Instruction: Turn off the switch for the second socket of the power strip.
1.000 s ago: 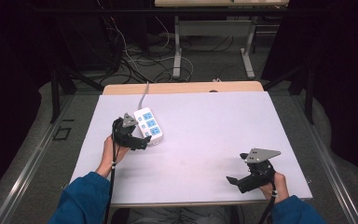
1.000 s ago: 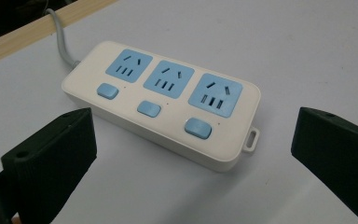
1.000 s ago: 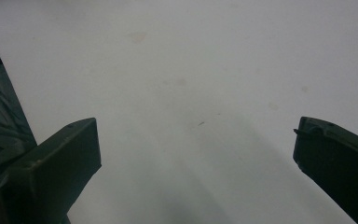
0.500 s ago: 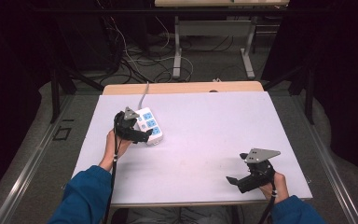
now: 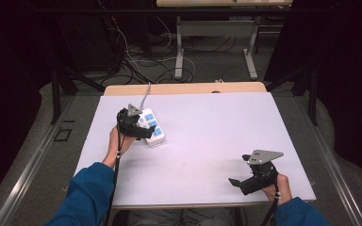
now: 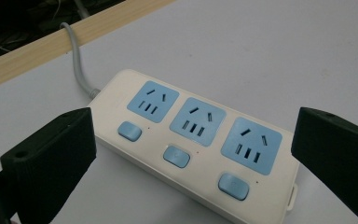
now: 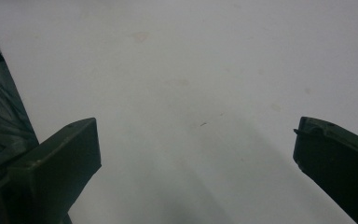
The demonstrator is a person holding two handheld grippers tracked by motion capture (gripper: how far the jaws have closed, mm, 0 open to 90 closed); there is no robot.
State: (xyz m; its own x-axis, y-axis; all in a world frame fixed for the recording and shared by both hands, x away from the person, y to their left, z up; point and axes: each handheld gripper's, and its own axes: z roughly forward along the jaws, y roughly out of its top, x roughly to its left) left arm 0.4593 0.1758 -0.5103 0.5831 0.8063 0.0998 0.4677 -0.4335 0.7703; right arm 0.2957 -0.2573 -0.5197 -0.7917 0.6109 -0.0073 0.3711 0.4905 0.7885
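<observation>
A white table in a dark room, with a power strip at its left side under the left gripper.

From the high view, cables lie on the floor beyond the table's wooden far edge; the left gripper sits over the strip's near-left side, while the right gripper rests well apart at the near right corner. In the left gripper view, the jaws stand wide apart on either side of the white strip (three blue sockets, three blue switches), its grey cord running off over the wooden edge; whether they touch it, I cannot tell. In the right gripper view, the jaws gape wide over bare tabletop, holding nothing.
</observation>
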